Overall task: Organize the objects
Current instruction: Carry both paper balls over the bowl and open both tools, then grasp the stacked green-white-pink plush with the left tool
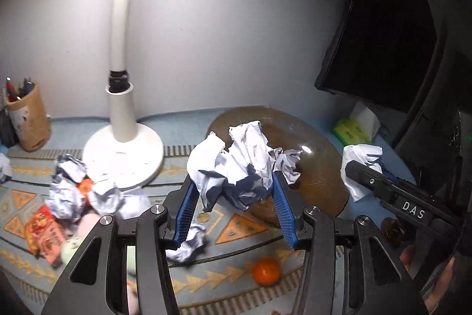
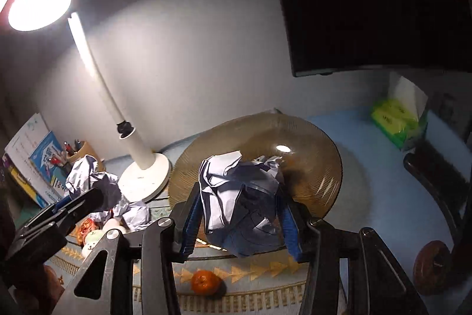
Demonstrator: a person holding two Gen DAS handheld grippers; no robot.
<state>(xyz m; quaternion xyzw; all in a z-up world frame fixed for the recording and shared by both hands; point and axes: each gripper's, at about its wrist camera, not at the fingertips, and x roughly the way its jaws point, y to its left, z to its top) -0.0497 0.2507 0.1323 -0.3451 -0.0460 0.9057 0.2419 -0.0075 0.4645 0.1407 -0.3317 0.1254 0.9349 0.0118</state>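
Now each claw, left point(image 1: 236, 197) and right point(image 2: 240, 214), pinches its own crumpled paper wad above the plate point(image 2: 318, 167).

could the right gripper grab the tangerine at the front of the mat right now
Probably not yet: the right gripper is shut on a crumpled paper ball. The tangerine itself lies uncovered on the mat below it, so dropping the paper first should free the way.

Left tongs point(image 1: 236, 197) clamped, angled downward, right tongs point(image 2: 239, 214) clamped alongside, tilted down too

Crumpled matt paper ball point(image 2: 239, 200); glossy ribbed brown plate point(image 2: 309, 164); woven mat point(image 1: 236, 279)
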